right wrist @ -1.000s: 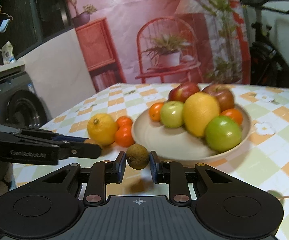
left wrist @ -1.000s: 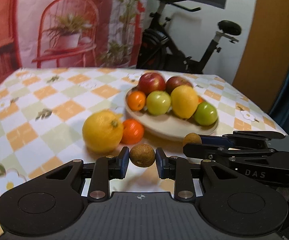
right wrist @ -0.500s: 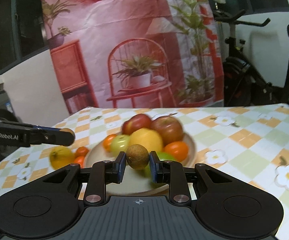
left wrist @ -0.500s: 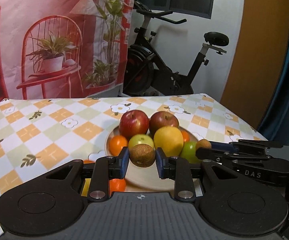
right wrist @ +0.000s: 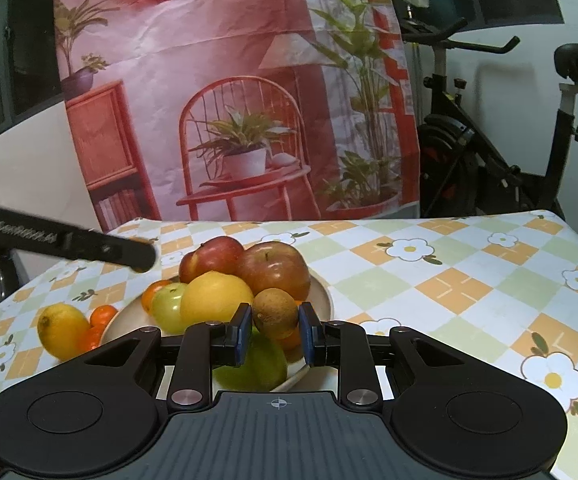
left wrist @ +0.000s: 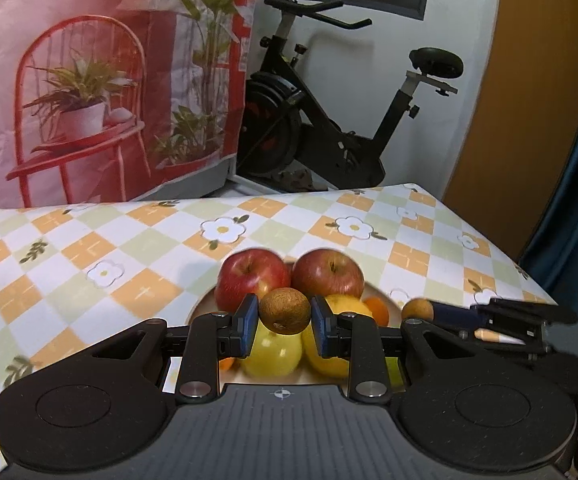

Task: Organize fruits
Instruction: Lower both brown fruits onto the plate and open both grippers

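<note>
I judge the task to be more than half done. Most fruit lies already on the plate [right wrist: 321, 292]: two red apples [right wrist: 275, 268], a big yellow fruit [right wrist: 215, 298], two green apples [right wrist: 169, 308] and some small oranges. What is left, as far as I can see, is the two small brown fruits that I carry now, and a lemon [right wrist: 63, 330] with two small oranges [right wrist: 103, 316] lying on the bench [right wrist: 469, 280], off the plate, to the left of my right tool.

My left tool [left wrist: 285, 318] is nearly closed and its blue pads press on a brown fruit [left wrist: 285, 311] from both sides. It hangs above the near part of the plate, with the red apples just behind it and the yellow and green fruit below. My right tool [right wrist: 275, 330] is closed as far as it goes, also on a brown fruit [right wrist: 275, 313], and it is above the near edge of the plate, in front of the big red apple.

Both brown fruits are round, small and dull, with rough tan skin and some darker spots; the left one shows a little stem scar at the bottom. I think they are firm and light, but round, so they may roll between the bigger fruit when I set them down.

In each view the other tool enters from the side with its own fruit, near but apart.
</note>
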{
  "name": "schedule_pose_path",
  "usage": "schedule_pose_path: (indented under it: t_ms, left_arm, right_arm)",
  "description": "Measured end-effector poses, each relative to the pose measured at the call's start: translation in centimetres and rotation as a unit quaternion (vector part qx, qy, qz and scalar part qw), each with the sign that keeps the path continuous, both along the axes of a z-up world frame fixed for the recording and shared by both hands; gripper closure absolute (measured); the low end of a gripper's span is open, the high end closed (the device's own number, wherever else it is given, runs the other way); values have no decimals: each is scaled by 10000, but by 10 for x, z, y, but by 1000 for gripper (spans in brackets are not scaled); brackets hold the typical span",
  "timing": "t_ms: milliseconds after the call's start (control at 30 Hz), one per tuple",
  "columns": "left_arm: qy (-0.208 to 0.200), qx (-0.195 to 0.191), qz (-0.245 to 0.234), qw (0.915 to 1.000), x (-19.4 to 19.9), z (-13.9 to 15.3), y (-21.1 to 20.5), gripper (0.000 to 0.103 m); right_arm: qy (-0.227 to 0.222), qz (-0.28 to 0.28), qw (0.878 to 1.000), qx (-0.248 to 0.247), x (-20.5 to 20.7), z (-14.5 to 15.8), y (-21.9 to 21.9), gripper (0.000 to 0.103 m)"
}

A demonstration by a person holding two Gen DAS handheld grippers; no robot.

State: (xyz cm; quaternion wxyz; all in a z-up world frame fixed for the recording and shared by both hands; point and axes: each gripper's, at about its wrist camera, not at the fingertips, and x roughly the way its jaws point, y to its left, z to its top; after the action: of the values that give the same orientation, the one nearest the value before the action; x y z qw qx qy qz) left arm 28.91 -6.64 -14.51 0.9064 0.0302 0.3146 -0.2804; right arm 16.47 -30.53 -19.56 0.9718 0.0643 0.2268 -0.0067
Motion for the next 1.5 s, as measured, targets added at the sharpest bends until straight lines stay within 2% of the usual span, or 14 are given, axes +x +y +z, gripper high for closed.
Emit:
schedule_pose_path:
  t_ms: [333,767,1067,1300,1500]
  left_arm:
    - [336,97,-94,9993,29,-12,-17,73]
    - [378,241,-201,9988,38,-13,-29,73]
    - [335,271,-219,9988,34,-11,-31,72]
    - [296,226,-77,9993,33,-7,-26,67]
    - [188,201,-30,9996,26,0,-20,65]
  right_arm:
    - [12,-157,9995,267,4,-10,-15,80]
    - [38,-136,9993,348,7,-12,-15,80]
    - [35,-140,9993,344,6,-12,-15,76]
    - [-51,-156,9990,414,2,-12,-15,65]
    - [-58,-160,9989,428,0,-11,-15,65]
